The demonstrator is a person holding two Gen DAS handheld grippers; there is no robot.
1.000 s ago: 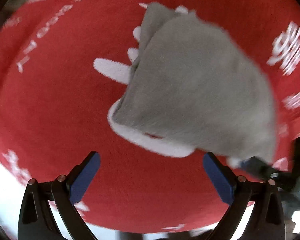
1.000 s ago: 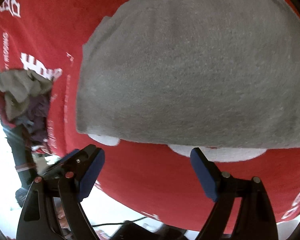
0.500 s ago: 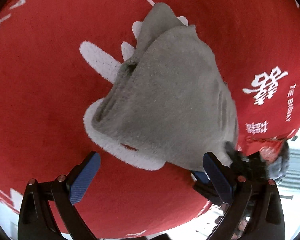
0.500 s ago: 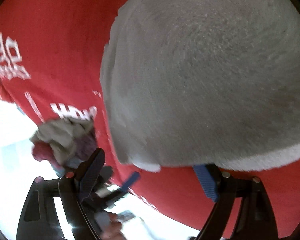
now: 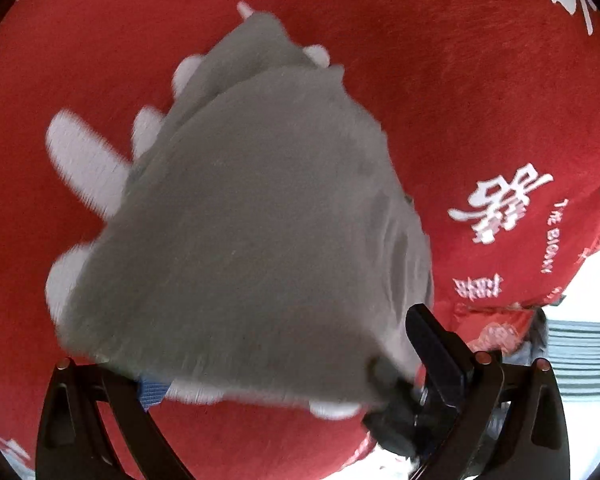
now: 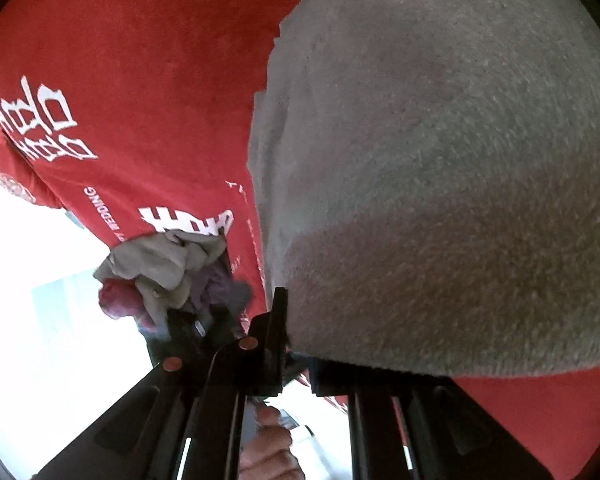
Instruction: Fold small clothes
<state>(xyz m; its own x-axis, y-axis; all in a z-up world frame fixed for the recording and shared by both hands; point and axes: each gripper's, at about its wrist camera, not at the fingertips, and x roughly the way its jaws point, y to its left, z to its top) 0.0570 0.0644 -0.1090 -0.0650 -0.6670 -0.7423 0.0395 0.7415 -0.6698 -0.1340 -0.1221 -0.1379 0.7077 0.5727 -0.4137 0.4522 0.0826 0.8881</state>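
- We count one grey garment [image 5: 252, 232], fuzzy with white trim, filling the centre of the left wrist frame and the right half of the right wrist frame, lying on one red cloth [image 5: 460, 80] printed with white lettering.
- Our right gripper [image 6: 296, 364] has just been closing; its two jaws now pinch the garment's near edge at the bottom centre of its frame.
- Our left gripper [image 5: 284, 376] stands wide, its two fingers either side of the garment's lower hem, one blue pad [image 5: 152, 392] peeking out beneath it.
- We see one heap of mixed clothes [image 6: 172, 272] at the lower left of the right wrist frame, beside the red cloth's edge.
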